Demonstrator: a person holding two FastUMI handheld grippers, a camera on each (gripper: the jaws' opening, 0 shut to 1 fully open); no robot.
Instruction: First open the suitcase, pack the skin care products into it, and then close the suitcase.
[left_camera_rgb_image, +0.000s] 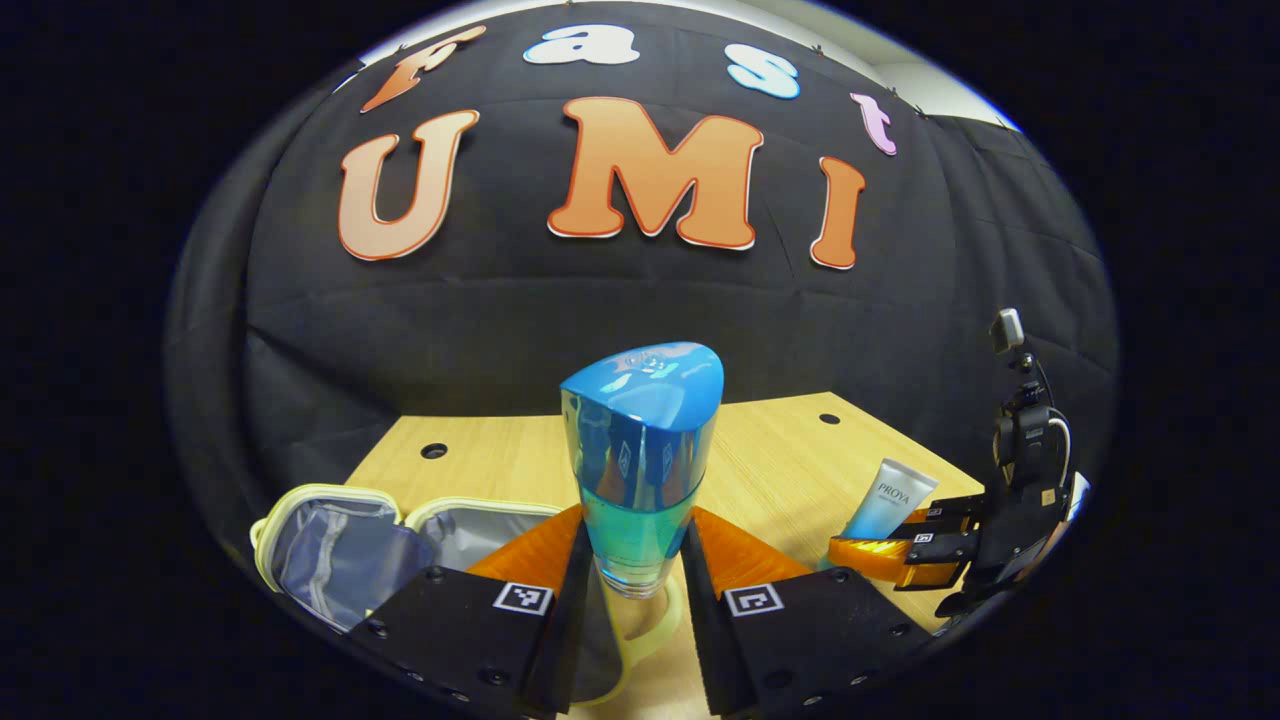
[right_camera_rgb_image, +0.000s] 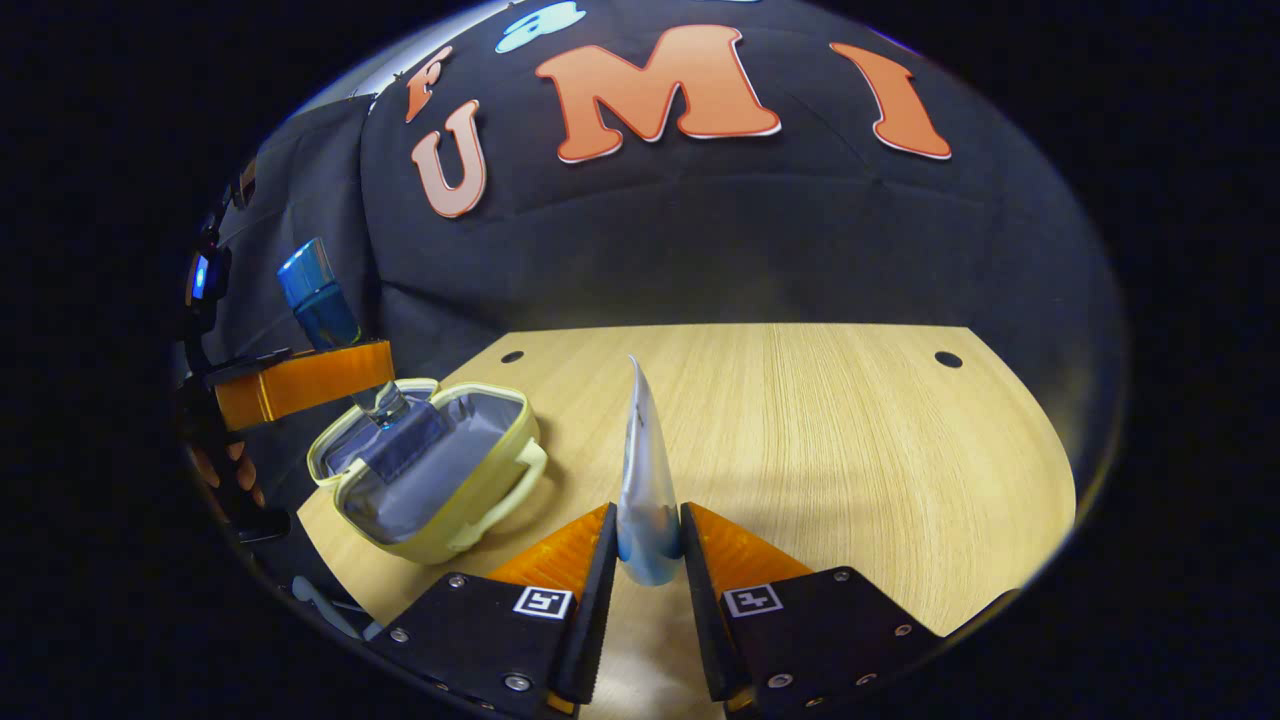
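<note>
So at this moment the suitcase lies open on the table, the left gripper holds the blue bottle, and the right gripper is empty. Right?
Not quite: the right gripper is not empty. The right gripper view shows its fingers shut on a white tube. The rest holds: the suitcase lies open on the table, and the left gripper holds the blue bottle.

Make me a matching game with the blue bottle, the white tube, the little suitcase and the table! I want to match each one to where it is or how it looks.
Things:
1. blue bottle
2. white tube
3. suitcase
4. table

States:
A. lying open
B. pinched in the right gripper
C. light wood with round holes
D. pinched in the left gripper, above the suitcase

Pairs: 1-D, 2-B, 3-A, 4-C
</note>
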